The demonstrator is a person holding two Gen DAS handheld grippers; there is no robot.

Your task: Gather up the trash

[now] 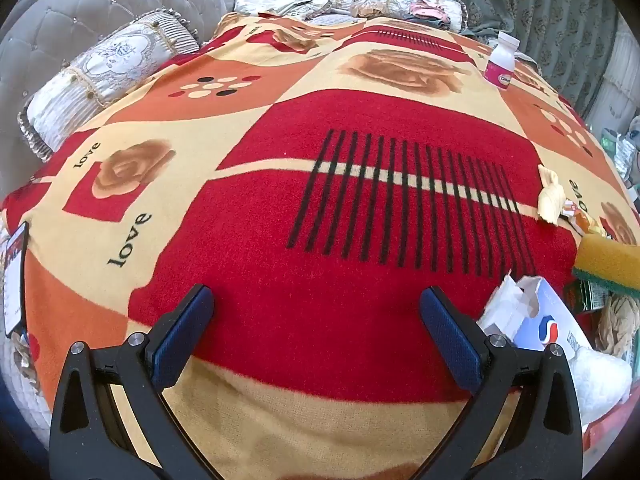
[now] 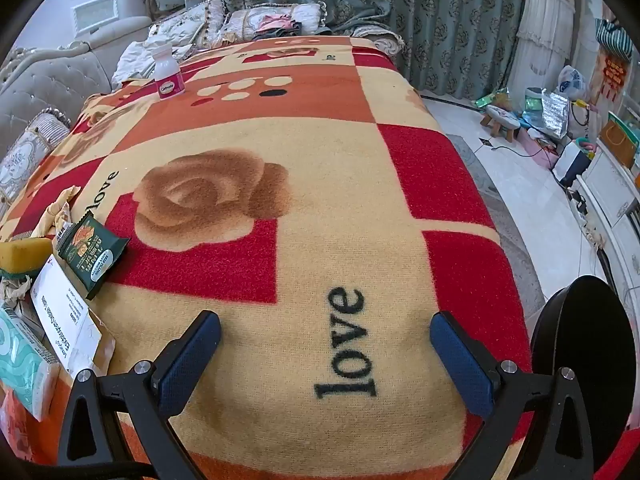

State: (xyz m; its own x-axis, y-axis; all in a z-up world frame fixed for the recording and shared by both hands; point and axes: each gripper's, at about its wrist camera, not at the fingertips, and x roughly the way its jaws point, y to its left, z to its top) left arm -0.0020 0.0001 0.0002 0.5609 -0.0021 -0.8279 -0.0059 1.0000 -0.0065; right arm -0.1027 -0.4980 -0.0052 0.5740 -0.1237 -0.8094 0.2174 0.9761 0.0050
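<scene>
Left gripper (image 1: 316, 316) spread, empty, over the blanket (image 1: 360, 208). Right gripper (image 2: 326, 344) likewise spread. Bottle (image 2: 168, 72) stands upper left

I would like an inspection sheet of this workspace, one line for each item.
Surface: patterned blanket over a bed.
Job's things: green snack wrapper, white carton, yellow sponge, crumpled paper, white bottle standing upright far off.
Clutter: tissue pack, pillows, clothes near the headboard.
Grippers: left gripper open, holding nothing; right gripper open, holding nothing.
Cables: black cable on the floor.
Surroundings: green curtain, small stool, bags.
</scene>
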